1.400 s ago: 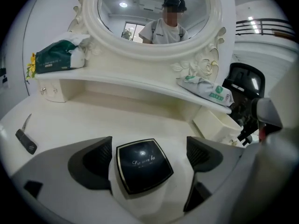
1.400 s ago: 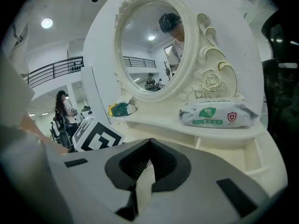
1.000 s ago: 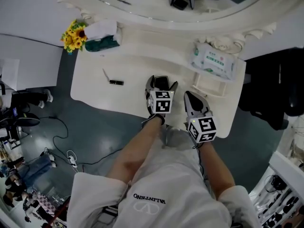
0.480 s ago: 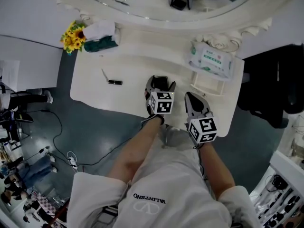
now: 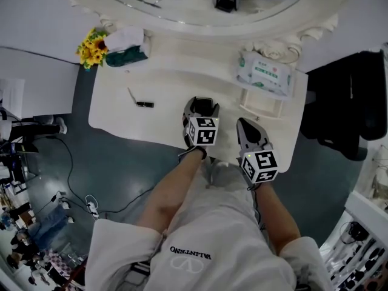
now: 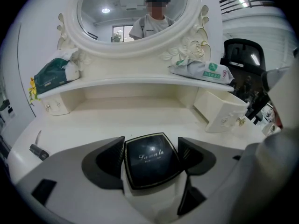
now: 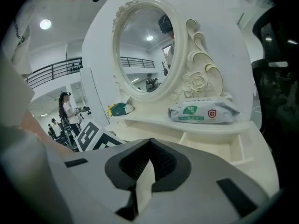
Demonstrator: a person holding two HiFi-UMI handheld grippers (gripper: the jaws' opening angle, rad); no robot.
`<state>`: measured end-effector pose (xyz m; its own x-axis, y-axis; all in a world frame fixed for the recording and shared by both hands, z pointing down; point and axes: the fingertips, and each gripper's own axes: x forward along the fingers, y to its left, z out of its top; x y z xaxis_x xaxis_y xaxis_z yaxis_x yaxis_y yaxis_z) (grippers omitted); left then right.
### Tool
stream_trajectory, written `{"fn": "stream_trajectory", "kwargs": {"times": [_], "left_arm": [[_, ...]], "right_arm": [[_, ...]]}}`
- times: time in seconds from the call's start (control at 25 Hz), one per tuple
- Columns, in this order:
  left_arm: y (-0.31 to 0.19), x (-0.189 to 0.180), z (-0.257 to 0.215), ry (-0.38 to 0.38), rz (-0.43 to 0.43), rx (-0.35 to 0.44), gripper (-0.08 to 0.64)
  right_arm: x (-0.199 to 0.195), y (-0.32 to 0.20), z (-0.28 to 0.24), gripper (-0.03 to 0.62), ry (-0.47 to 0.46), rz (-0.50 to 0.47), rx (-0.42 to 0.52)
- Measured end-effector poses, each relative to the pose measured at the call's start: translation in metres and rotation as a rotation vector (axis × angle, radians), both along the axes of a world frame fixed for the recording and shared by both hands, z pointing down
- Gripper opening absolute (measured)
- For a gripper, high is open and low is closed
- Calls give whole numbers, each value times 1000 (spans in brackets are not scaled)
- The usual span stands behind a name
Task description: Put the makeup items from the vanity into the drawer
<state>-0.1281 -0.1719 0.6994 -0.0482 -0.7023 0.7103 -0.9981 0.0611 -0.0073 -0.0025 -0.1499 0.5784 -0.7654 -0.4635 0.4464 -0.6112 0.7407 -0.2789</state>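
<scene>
Left tongs (image 5: 202, 105) low over the front middle of the white vanity bench (image 5: 163, 86), angled down, marker cube (image 5: 202, 131) toward the person. Between the jaws sits a black square compact with a thin gold rim and pale script on its lid (image 6: 152, 160) – flat on the bench, one corner turned slightly. The jaws have just been closing round it; in the left gripper view the dark pads (image 6: 113, 160) now meet its left and right sides, so the tongs stand fairly wide but clamped on the compact. Right tongs (image 5: 245, 126) just beside the left ones, nearer the bench's front right edge, jaws brought together with nothing between them; the pads meet at their tips in the right gripper view. Open white drawer (image 5: 262, 105) juts from under the raised shelf at the right, near the tongs and apart from them; what it holds cannot be made out from here. On the shelf above it lies a white-and-green soft pack of wipes (image 5: 265, 74). Far left of the shelf: a green tissue pack (image 5: 124, 56) and, touching it, a bunch of yellow sunflowers (image 5: 92, 46). On the bench's left part, well apart from the tongs, a short black tube (image 5: 144, 104) with a thin pale stick (image 5: 130, 94) just beside it – both lying flat. Oval white-framed mirror (image 6: 132, 13) stands behind the shelf.
</scene>
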Motion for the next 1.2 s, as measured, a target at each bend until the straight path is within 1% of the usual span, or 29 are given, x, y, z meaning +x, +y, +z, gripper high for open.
{"fn": "stream_trajectory", "kwargs": {"times": [0.12, 0.32, 0.56, 0.76, 1.04, 1.2], "left_arm": [[5, 1, -5, -3, 8, 7, 359], [11, 1, -21, 16, -11, 26, 357], [17, 7, -41, 18, -5, 32, 357], [23, 19, -62, 48, 18, 37, 357], [25, 39, -99, 93, 56, 70, 357], [22, 52, -107, 98, 84, 78, 357]], "right_arm": [[6, 2, 0, 12, -1, 6, -1], [16, 4, -4, 12, -3, 15, 6], [31, 0, -14, 12, -8, 52, 21], [41, -5, -21, 12, -6, 76, 32], [57, -4, -30, 12, -3, 132, 38], [66, -6, -32, 12, -3, 163, 42]]}}
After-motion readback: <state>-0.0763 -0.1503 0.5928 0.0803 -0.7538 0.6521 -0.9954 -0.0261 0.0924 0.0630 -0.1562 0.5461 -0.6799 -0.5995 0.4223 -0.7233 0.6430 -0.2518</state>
